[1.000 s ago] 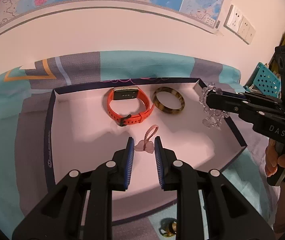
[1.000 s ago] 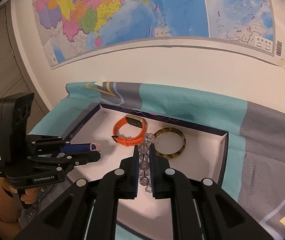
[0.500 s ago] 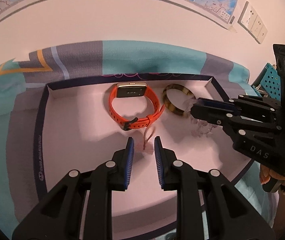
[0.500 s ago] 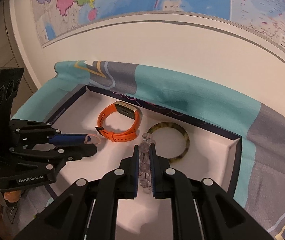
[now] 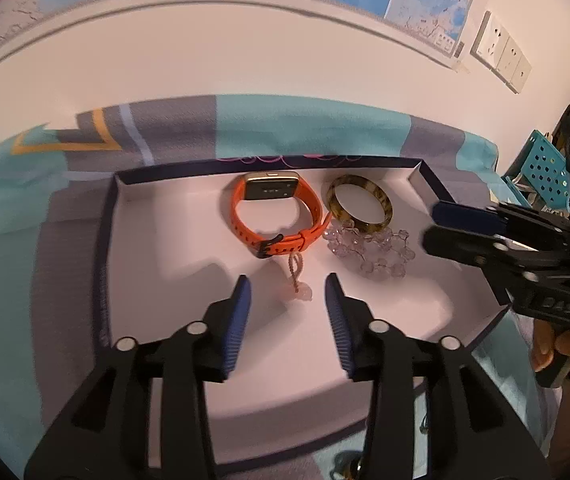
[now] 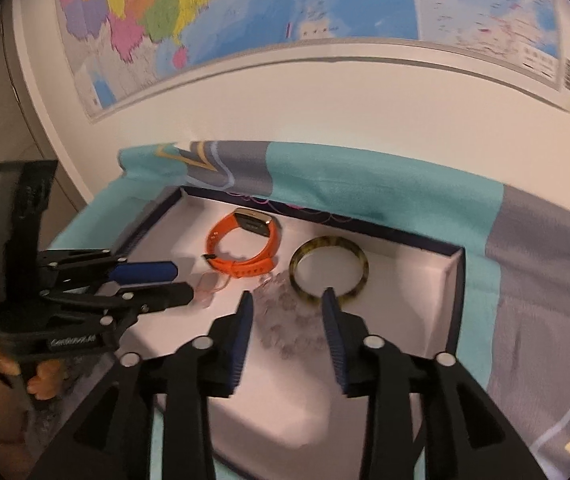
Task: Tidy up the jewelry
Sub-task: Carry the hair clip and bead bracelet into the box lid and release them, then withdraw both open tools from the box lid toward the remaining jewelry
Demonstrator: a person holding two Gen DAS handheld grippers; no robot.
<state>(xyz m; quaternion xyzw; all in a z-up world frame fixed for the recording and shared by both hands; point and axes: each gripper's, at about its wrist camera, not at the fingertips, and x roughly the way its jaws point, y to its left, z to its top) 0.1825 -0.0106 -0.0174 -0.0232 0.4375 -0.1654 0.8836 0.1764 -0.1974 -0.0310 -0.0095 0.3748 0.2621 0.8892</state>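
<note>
A white tray with a dark rim (image 5: 157, 240) (image 6: 425, 280) holds an orange watch (image 5: 277, 216) (image 6: 245, 248), a tortoiseshell bangle (image 5: 359, 204) (image 6: 329, 268), a clear bead bracelet (image 5: 369, 250) (image 6: 285, 316) and a small pink charm on a cord (image 5: 299, 280) (image 6: 209, 290). My left gripper (image 5: 287, 292) (image 6: 183, 282) is open, with the pink charm lying on the tray between its fingers. My right gripper (image 6: 287, 312) (image 5: 429, 224) is open, just above the bead bracelet that lies in front of the bangle.
The tray sits on a teal and grey cloth (image 5: 305, 128) against a white wall with a map (image 6: 245, 8). A teal perforated basket (image 5: 541, 164) stands at the far right. A small gold item (image 5: 349, 468) lies on the cloth by the tray's near edge.
Both grippers have opened. The pink charm and the bead bracelet, held before, now lie on the tray floor. Both grippers have drawn back a little.
</note>
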